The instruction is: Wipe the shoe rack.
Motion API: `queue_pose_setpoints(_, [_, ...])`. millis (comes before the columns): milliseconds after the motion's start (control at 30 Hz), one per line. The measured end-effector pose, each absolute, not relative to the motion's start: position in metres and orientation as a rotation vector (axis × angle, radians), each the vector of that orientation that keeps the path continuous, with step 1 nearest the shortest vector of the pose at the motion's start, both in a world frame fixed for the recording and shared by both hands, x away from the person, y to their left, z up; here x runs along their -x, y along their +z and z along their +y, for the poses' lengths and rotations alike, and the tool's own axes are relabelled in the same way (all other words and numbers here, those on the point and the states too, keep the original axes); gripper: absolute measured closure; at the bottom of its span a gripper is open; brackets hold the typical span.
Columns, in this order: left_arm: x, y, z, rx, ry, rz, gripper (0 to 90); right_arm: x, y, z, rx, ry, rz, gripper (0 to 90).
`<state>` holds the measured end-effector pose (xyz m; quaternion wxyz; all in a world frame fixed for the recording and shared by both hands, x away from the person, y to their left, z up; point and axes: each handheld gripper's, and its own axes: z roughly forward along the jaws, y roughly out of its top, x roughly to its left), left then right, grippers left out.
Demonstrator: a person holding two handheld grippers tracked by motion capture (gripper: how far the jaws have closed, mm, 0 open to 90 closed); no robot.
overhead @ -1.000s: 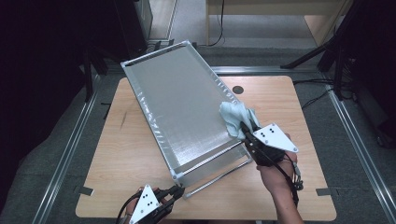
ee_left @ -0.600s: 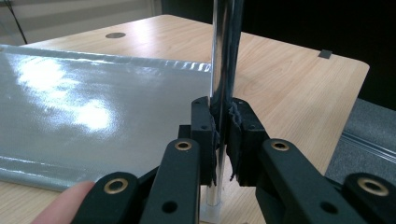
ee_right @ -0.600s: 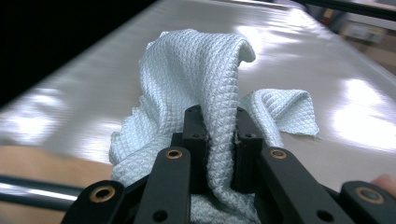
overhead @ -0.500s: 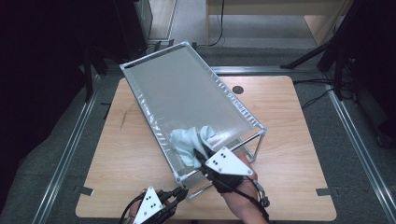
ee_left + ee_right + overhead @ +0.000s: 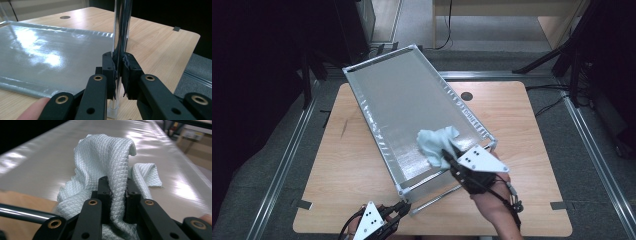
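Observation:
A silver metal rack (image 5: 407,95) with a flat shiny top lies slantwise on the wooden table (image 5: 537,130). In the high view my right gripper (image 5: 446,156) is at the rack's near right end, shut on a pale blue waffle cloth (image 5: 434,142) that rests on the top. The right gripper view shows the cloth (image 5: 105,155) bunched between the jaws of that gripper (image 5: 117,183). At the rack's near corner my left gripper (image 5: 404,207) is shut on a chrome post (image 5: 121,30). The left gripper view shows the pads of that gripper (image 5: 119,62) pressed on either side of the post.
A chrome bar (image 5: 437,197) runs under the rack's near end. A round hole (image 5: 467,96) sits in the table to the right of the rack. Bare wood lies on both sides of the rack. Metal floor rails (image 5: 597,150) and dark stands flank the table.
The right gripper dragged the cloth from the rack's right edge across to its near left side, then back toward the right. The left gripper stayed on the post.

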<state>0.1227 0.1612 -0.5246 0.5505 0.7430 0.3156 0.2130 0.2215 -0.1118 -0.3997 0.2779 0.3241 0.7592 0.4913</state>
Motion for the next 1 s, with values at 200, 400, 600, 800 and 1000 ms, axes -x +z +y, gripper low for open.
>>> queue_pose_setpoints(200, [-0.125,-0.525,0.164,-1.75,0.507,0.765,82.2,-0.24,-0.399,-0.156,-1.03,1.252,1.876,78.4])
queue_pose_setpoints(400, [-0.125,-0.525,0.163,-1.748,0.51,0.765,82.2,-0.235,-0.401,-0.146,-1.047,1.212,1.838,79.9])
queue_pose_setpoints(600, [-0.128,-0.525,0.158,-1.745,0.507,0.766,82.2,-0.22,-0.403,-0.113,-0.983,1.294,1.946,80.1])
queue_pose_setpoints(800, [-0.13,-0.525,0.149,-1.749,0.495,0.757,82.1,-0.194,-0.406,-0.071,-0.862,1.41,2.06,80.2])
queue_pose_setpoints(1000, [-0.13,-0.525,0.148,-1.757,0.492,0.753,82.2,-0.177,-0.404,-0.055,-0.8,1.441,2.098,79.5])
